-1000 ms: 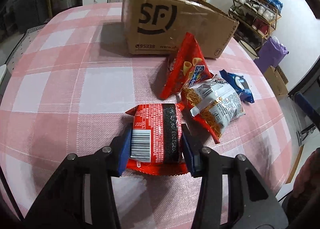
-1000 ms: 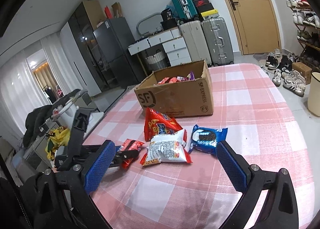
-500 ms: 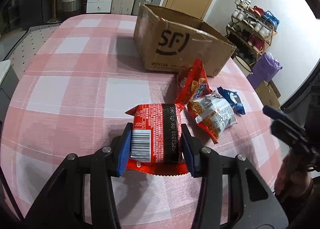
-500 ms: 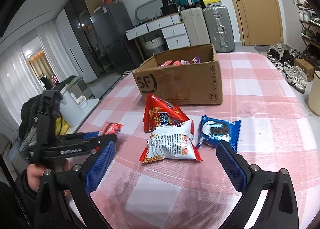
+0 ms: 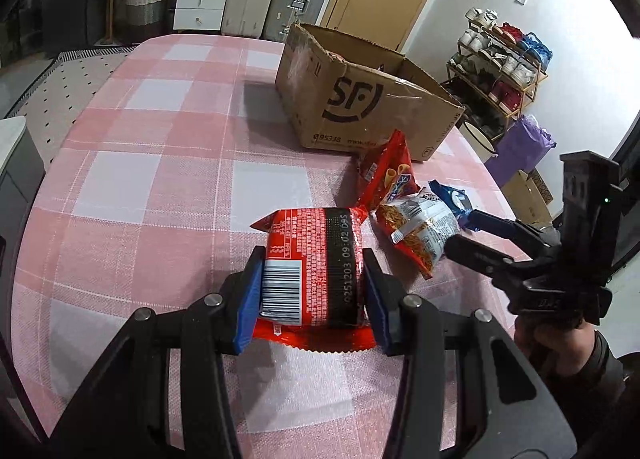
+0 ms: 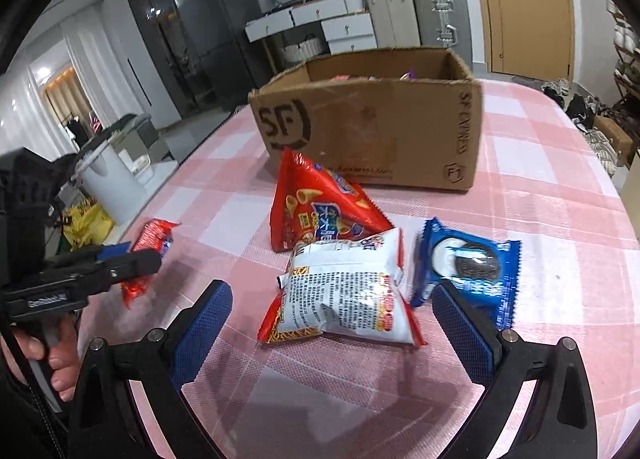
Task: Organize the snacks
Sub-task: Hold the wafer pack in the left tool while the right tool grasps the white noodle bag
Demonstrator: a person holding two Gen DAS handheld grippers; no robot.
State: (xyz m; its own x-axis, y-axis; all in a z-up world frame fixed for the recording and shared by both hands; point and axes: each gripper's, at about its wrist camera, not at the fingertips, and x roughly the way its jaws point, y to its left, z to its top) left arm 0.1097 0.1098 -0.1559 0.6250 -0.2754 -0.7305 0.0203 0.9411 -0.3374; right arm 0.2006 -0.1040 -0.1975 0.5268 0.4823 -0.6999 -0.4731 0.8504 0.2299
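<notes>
Now my left tongs (image 5: 313,291), clamped on the red snack packet (image 5: 316,259), have lifted it off the desk (image 5: 160,163); my right tongs (image 6: 332,323), wide open, have dropped toward the white bag (image 6: 344,295). Cardboard box (image 6: 372,119) next.

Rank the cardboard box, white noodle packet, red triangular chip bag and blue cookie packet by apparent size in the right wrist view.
1. Cardboard box, clearly largest though farthest.
2. White noodle packet and red triangular chip bag: about alike; the packet lies nearer the camera, so no ranking between them.
3. Blue cookie packet, smallest.
</notes>
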